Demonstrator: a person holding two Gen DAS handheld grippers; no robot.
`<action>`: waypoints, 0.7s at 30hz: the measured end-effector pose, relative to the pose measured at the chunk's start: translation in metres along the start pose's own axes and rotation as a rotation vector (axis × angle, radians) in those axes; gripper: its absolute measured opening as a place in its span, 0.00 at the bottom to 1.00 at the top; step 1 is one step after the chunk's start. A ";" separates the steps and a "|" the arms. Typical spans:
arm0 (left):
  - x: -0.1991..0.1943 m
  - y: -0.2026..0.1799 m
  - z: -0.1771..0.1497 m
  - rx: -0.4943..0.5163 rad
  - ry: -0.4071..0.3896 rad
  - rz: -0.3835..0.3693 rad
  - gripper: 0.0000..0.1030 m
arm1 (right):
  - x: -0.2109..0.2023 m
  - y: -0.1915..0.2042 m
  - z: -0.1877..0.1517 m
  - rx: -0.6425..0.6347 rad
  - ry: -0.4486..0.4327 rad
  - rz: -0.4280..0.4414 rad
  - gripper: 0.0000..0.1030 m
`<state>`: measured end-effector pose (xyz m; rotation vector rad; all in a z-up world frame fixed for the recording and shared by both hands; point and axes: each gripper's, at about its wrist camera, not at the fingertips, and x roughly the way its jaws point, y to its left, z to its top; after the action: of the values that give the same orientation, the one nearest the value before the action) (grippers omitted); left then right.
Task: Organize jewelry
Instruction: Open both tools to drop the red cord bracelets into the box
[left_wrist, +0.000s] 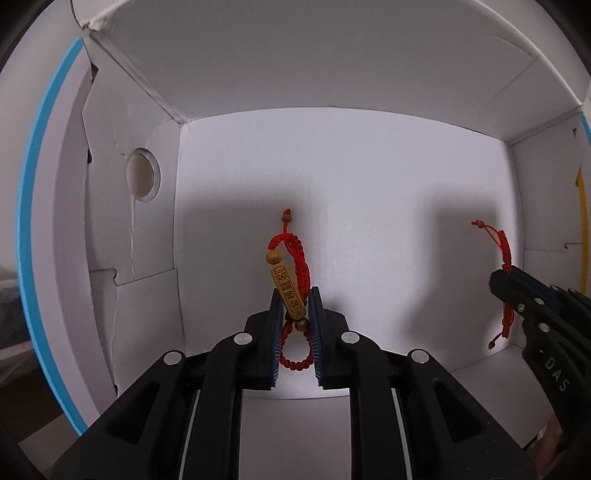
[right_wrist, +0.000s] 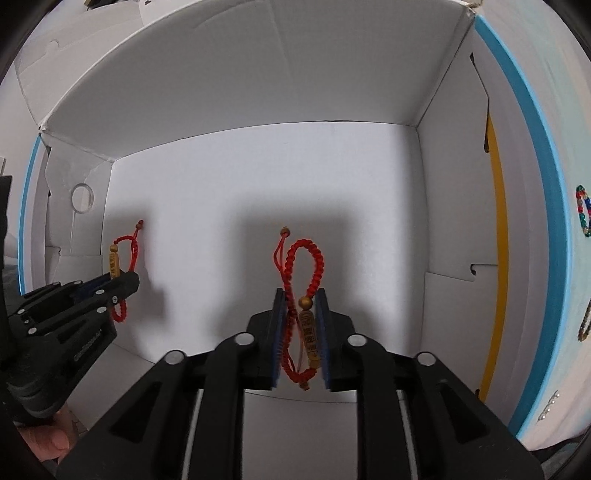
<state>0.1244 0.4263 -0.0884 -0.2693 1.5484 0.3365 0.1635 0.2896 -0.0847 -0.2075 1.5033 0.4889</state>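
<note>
Both grippers reach into a white cardboard box (left_wrist: 332, 166). My left gripper (left_wrist: 295, 295) is shut on a red braided bracelet with a carved wooden charm (left_wrist: 286, 286), held above the box floor. It also shows at the left of the right wrist view (right_wrist: 115, 263), with the left gripper (right_wrist: 123, 282) around it. My right gripper (right_wrist: 301, 297) is shut on a second red braided bracelet with a wooden charm (right_wrist: 308, 258). In the left wrist view this bracelet (left_wrist: 504, 254) hangs from the right gripper (left_wrist: 508, 282) at the right.
The box (right_wrist: 258, 177) has a round finger hole (left_wrist: 142, 179) in its left wall and blue-edged sides (right_wrist: 532, 147). A coloured bead bracelet (right_wrist: 583, 210) and other small jewellery (right_wrist: 583, 325) lie outside the box at the right.
</note>
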 end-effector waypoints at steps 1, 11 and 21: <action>-0.003 0.000 -0.001 0.000 -0.010 0.000 0.24 | -0.002 0.001 0.000 -0.009 -0.011 -0.009 0.24; -0.044 0.003 -0.016 -0.004 -0.159 0.040 0.67 | -0.022 0.015 -0.014 -0.072 -0.099 -0.012 0.64; -0.088 0.016 -0.061 -0.081 -0.363 -0.013 0.91 | -0.075 0.007 -0.038 -0.091 -0.269 0.001 0.91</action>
<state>0.0622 0.4142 -0.0001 -0.2656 1.1772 0.4140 0.1267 0.2664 -0.0122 -0.2034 1.2201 0.5635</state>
